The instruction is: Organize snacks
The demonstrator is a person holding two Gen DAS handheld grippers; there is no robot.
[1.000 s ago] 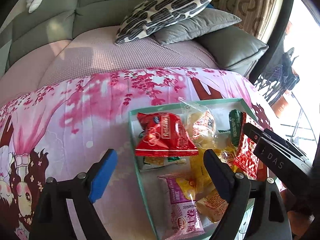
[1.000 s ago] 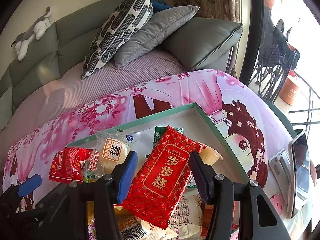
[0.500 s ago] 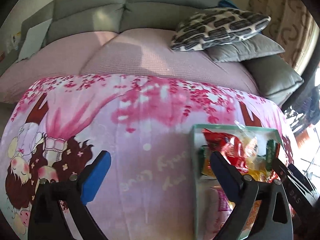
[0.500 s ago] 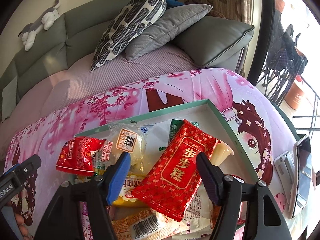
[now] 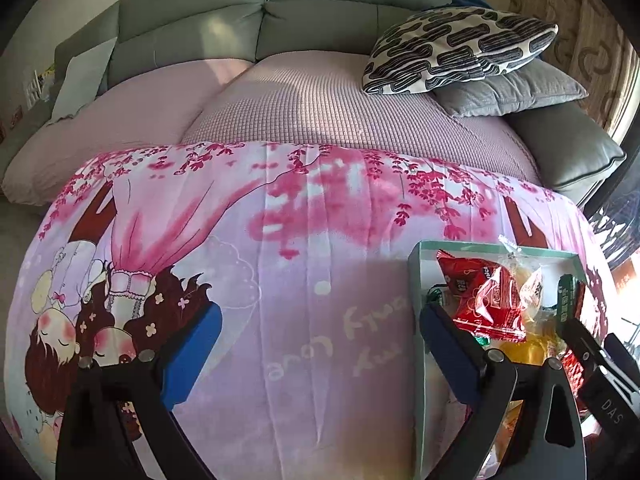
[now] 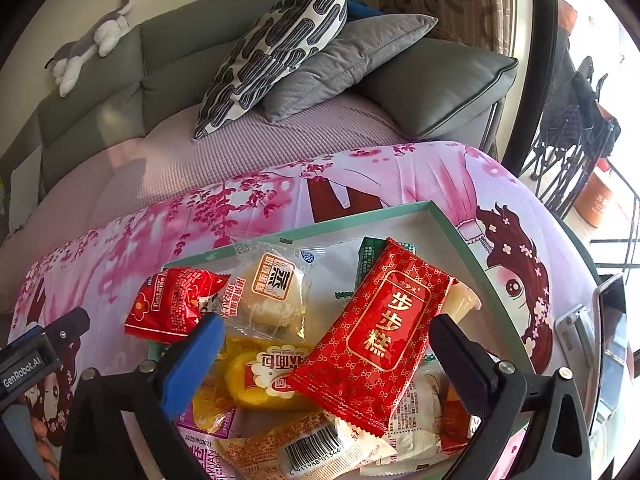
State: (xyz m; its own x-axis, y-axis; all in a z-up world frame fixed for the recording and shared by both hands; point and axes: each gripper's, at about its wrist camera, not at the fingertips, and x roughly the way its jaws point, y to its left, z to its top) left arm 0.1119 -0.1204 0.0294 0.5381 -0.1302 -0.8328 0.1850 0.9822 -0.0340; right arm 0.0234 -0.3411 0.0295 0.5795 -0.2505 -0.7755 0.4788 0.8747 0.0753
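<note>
Lying heaped in a green-rimmed tray [image 6: 452, 232] on the pink blanket [image 5: 280, 280], the snacks [image 6: 280, 320] sit untouched; left hand-held gripper [image 5: 320, 340] and right hand-held gripper [image 6: 326, 344] both gape wide, holding nothing.

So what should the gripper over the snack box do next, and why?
Probably lower the right hand-held gripper and close on the red patterned packet. Its open jaws already straddle that packet, which lies on top of the pile in the green-rimmed box.

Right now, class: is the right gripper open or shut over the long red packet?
Open. The right gripper has its blue fingers spread either side of the long red packet, not pressing it.
</note>
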